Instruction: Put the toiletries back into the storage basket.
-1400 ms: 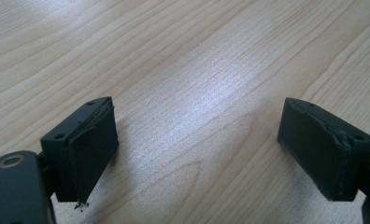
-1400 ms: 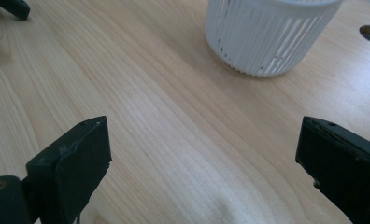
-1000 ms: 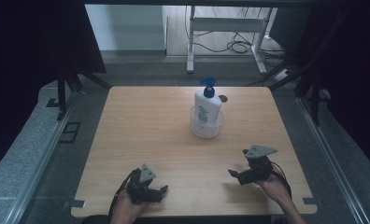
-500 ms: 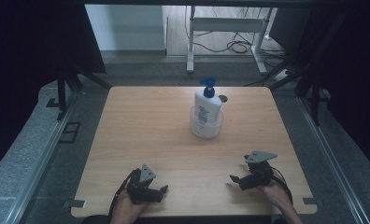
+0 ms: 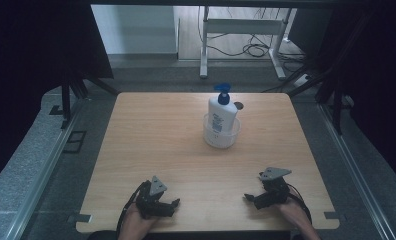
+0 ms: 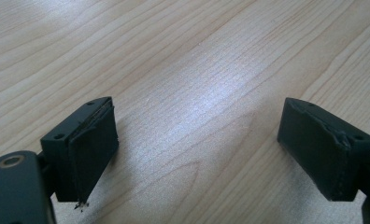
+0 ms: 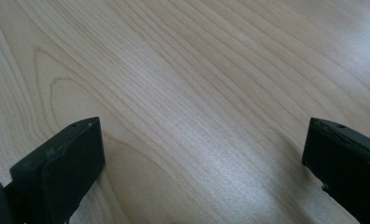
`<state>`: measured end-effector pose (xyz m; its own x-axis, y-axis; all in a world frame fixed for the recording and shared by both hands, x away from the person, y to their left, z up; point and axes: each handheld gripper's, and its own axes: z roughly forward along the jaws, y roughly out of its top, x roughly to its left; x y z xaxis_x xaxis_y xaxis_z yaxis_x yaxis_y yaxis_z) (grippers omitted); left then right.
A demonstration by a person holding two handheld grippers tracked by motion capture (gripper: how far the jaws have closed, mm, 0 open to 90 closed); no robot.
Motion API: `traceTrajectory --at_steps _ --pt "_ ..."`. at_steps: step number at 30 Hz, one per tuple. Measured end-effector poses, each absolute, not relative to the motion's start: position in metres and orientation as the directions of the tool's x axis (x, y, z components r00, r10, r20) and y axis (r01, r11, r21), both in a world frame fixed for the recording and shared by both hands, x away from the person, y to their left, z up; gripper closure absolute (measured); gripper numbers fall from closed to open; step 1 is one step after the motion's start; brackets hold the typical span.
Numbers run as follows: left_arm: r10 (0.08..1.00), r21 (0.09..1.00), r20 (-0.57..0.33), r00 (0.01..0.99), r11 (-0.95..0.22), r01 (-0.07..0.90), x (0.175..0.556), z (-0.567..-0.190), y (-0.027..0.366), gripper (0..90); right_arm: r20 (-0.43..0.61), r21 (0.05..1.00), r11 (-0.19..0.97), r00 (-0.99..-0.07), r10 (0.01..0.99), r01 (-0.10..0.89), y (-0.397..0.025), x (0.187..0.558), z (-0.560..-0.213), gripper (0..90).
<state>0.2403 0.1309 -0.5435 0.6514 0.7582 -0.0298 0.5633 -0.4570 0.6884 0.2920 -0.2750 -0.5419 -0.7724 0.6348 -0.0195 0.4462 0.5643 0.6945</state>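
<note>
Table (image 5: 156, 150): pale wood-grain top, smooth with a soft sheen. Pump bottle (image 5: 221, 114), centre of the high view: glossy white plastic, blue pump, standing in a clear plastic tub (image 5: 221, 137). Gripper pads (image 6: 96, 144): matt black, edges frayed.

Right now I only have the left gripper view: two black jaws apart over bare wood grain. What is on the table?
Observer: A white pump bottle with a blue pump stands upright inside a clear round tub, right of centre toward the far edge of the table.
Operator: Where is the other hand-held gripper?
Observer: The right hand-held gripper sits low by the near edge, at the right, apart from the tub.
Operator: Is it holding anything?
Observer: No; in the right gripper view its jaws stand wide apart over bare wood.
</note>
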Motion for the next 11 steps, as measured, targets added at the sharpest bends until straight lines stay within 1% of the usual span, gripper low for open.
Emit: traceTrajectory --at_steps 1,11 --pt "0.758 0.689 -0.03 0.652 -0.457 0.563 0.2403 -0.5436 0.1308 11.6 -0.001 0.698 0.551 -0.768 0.64 0.458 -0.2759 0.292 -0.5431 0.0" --pt "0.759 0.688 -0.03 0.651 -0.457 0.564 0.24 -0.5436 0.1302 11.6 -0.001 0.699 0.548 -0.765 0.644 0.46 -0.2758 0.2911 -0.5435 0.0"
